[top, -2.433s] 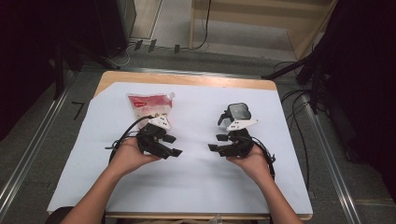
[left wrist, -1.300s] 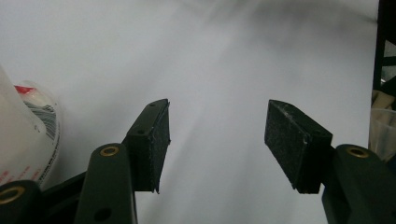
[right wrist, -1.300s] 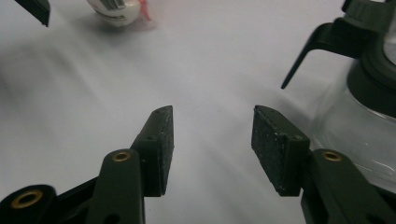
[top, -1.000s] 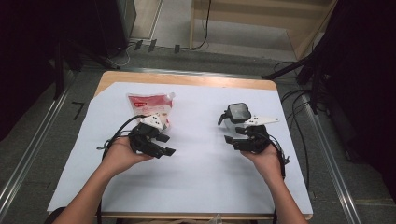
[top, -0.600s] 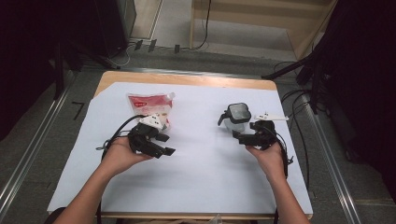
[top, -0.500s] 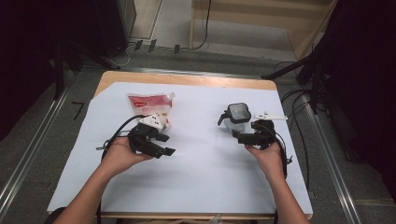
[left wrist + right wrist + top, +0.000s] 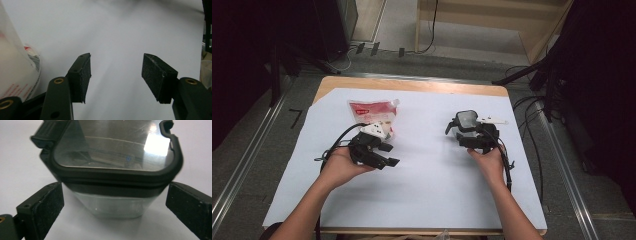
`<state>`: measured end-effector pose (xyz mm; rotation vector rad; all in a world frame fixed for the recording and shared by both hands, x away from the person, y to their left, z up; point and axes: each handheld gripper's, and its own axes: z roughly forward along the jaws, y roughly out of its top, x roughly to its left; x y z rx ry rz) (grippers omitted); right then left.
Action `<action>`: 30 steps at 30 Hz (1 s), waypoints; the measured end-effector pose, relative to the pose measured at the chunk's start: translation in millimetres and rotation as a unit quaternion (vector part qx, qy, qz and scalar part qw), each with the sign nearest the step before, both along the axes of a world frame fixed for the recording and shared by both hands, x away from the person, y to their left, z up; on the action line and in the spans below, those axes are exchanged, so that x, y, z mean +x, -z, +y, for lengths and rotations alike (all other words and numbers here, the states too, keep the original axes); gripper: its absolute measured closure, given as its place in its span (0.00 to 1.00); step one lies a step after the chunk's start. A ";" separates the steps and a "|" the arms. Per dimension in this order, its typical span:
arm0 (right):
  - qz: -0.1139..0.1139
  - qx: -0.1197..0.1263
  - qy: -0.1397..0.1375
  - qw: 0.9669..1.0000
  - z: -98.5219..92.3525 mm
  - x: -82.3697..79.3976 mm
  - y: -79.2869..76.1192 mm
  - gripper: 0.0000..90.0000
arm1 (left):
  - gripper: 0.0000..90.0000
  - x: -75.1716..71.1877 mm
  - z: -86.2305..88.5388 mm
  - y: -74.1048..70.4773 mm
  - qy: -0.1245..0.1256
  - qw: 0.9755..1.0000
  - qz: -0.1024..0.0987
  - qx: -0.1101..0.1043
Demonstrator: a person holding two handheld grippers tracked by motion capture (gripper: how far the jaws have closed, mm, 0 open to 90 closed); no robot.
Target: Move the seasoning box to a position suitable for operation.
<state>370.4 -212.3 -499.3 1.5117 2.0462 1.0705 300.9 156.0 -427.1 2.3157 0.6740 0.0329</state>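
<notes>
Lying on the white-covered table (image 7: 422,200), a white refill pouch with red label (image 7: 373,111), print unreadable, sits just beside the left gripper (image 7: 382,152), fingers half open, empty. Right gripper (image 7: 112,205) fingers, just opened wide, flank the clear glass container with black-rimmed lid (image 7: 113,167) without touching.

White-papered table (image 7: 427,200), floor cables (image 7: 532,107)
</notes>
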 end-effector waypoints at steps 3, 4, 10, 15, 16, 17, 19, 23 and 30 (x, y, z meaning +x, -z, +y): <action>-0.028 -0.001 0.005 1.000 3.9 2.2 1.3 0.06 | 0.47 0.3 2.2 -1.9 -0.003 1.000 -0.003 -0.004; -0.032 0.000 0.008 0.999 5.7 3.5 1.6 0.06 | 0.47 -0.2 3.7 -2.7 -0.007 1.000 -0.006 -0.013; -0.040 0.008 0.024 0.999 13.9 12.4 10.7 0.08 | 0.47 -3.1 7.0 -2.7 -0.011 1.000 -0.004 -0.007; -0.044 0.019 0.039 0.998 16.8 16.8 17.0 0.09 | 0.47 -5.7 8.6 -1.8 -0.012 1.000 -0.001 -0.011; -0.052 0.021 0.043 0.998 16.8 18.7 19.1 0.12 | 0.47 -6.6 9.3 -1.4 -0.014 1.000 0.000 -0.011; -0.052 0.021 0.043 0.998 16.8 18.7 19.1 0.12 | 0.47 -6.6 9.3 -1.4 -0.014 1.000 0.000 -0.011; -0.056 0.023 0.043 0.997 16.5 19.4 20.0 0.12 | 0.47 -7.5 9.7 -0.7 -0.015 1.000 0.003 -0.012; -0.058 -0.017 0.031 0.998 19.1 19.2 20.5 0.16 | 0.47 -8.5 10.3 0.0 -0.017 1.000 0.005 -0.006; -0.051 -0.021 0.030 0.998 19.4 19.4 17.3 0.17 | 0.47 -7.8 9.6 -0.1 -0.015 1.000 0.004 -0.007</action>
